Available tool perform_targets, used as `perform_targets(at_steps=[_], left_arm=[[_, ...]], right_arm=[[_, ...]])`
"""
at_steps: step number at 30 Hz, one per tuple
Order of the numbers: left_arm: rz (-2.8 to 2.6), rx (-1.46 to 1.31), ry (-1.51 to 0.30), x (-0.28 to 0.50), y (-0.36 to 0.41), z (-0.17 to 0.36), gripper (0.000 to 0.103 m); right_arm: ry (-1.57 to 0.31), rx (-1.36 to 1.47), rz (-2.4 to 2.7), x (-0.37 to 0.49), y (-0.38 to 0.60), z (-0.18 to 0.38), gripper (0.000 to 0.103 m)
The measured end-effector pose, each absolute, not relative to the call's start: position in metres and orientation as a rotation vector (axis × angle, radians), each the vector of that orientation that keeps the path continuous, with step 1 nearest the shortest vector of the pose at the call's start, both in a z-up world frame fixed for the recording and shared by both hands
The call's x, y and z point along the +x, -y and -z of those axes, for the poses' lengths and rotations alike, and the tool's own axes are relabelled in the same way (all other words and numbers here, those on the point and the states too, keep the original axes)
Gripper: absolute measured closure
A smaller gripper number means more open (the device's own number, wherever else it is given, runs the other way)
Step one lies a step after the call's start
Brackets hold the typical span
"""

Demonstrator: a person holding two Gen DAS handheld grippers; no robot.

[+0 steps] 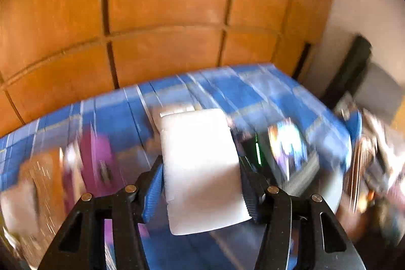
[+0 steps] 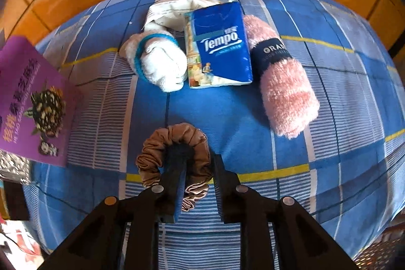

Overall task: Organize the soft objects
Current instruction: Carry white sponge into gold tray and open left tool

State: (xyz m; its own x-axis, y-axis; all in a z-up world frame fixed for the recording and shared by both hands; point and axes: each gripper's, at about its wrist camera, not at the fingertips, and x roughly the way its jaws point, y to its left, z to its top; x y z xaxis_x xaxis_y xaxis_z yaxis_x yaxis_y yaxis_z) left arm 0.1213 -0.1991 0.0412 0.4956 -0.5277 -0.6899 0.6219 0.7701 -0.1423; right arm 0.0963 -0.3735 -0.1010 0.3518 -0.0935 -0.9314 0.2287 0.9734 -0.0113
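Two grippers in play: our left gripper [image 1: 201,177] is clamped on a white foam block [image 1: 202,168], raised above the blue plaid sheet [image 1: 177,90]. Our right gripper [image 2: 196,163] stands slightly apart over the brown scrunchie [image 2: 174,143], one finger inside the ring, gripping nothing. Scrunchie lies on the sheet just below the Tempo tissue pack [image 2: 219,47], which sits between a white rolled cloth [image 2: 157,60] and a pink rolled towel [image 2: 283,77].

White foam block [image 1: 202,168] upright, brown scrunchie [image 2: 174,156] flat before white roll [image 2: 157,60], Tempo pack [image 2: 219,47], pink roll [image 2: 283,77].
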Motion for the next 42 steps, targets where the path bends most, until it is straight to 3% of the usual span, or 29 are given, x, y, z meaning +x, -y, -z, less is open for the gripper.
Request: perform_targets(at_steps=[5, 11, 19, 28, 38, 42], left_arm=[[0.502, 0.024, -0.780, 0.193, 0.157, -0.075, 0.047], [0.223, -0.053, -0.722, 0.215, 0.034, -0.089, 0.047], [0.059, -0.105, -0.692, 0.127, -0.097, -0.060, 0.046], [0.024, -0.116, -0.733, 0.029, -0.124, 0.003, 0.044], [-0.248, -0.209, -0.774, 0.015, -0.196, 0.030, 0.043], [-0.293, -0.187, -0.812, 0.019, -0.209, 0.044, 0.030]], right_arm=[[-1.190, 0.103, 0.211, 0.098, 0.372, 0.102, 0.083], [-1.182, 0.027, 0.219, 0.105, 0.359, 0.105, 0.083], [-1.170, -0.052, 0.226, 0.105, 0.343, 0.108, 0.083], [-1.146, -0.147, 0.233, 0.093, 0.324, 0.112, 0.083], [-1.134, -0.187, 0.241, 0.077, 0.308, 0.105, 0.083], [-1.131, -0.197, 0.244, 0.078, 0.305, 0.104, 0.083]])
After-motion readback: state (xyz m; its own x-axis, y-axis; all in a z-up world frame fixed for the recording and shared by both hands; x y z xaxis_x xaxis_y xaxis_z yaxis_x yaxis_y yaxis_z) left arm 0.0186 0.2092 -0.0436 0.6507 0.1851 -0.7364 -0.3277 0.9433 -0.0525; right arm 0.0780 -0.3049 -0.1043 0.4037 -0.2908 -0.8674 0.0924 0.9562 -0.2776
